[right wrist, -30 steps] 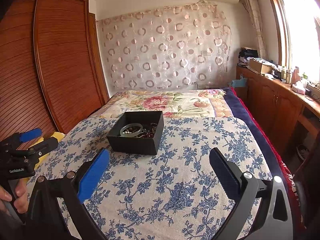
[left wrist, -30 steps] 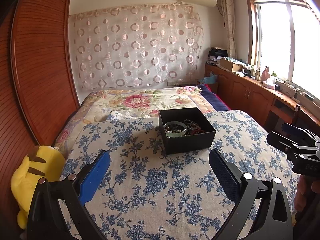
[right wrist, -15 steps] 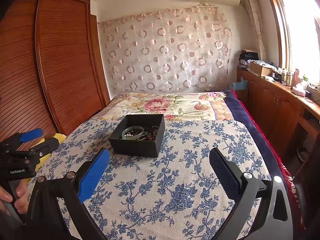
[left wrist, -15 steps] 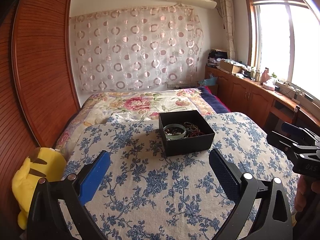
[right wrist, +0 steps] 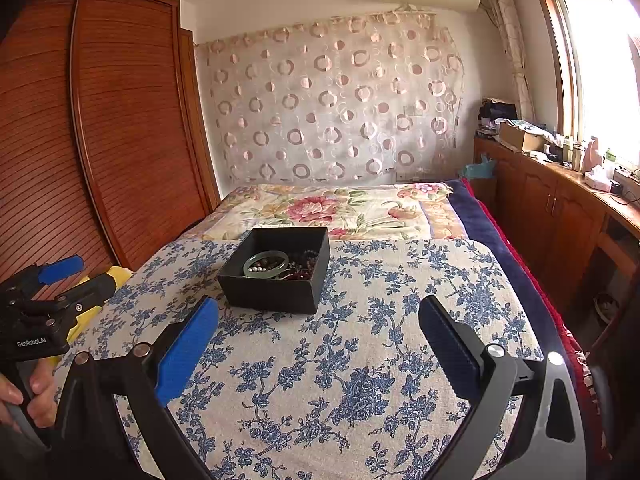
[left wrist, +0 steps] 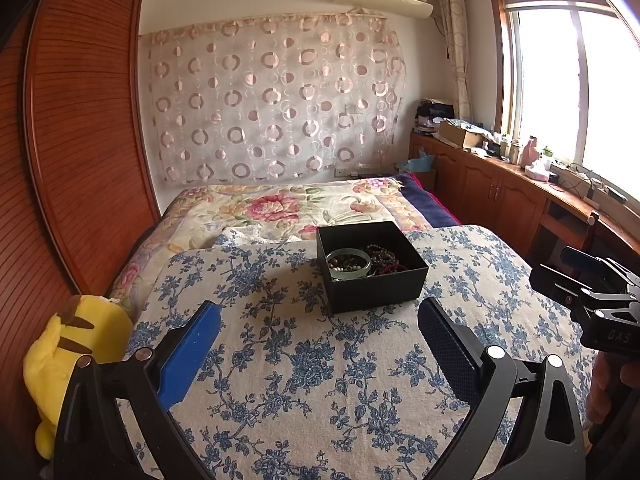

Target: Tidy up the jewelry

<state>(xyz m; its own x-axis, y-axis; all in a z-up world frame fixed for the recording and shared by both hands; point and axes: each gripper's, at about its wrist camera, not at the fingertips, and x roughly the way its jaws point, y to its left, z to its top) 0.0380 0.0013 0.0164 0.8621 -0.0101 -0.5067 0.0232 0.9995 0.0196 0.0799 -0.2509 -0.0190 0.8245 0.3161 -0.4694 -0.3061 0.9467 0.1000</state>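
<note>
1. Sitting at mid-frame on the bed, an open black box (left wrist: 372,276) holds a pale green bangle (left wrist: 349,264) and tangled dark bead strings (left wrist: 384,260).
2. Blue-flowered cloth (left wrist: 320,360) covers the bed under it; a rose-print quilt (left wrist: 288,208) lies beyond.
3. Wooden wardrobe (left wrist: 80,140) at left, window (left wrist: 580,80) at upper right.
4. Left gripper (left wrist: 320,344) and right gripper (right wrist: 320,340): jaws apart, holding nothing.
</note>
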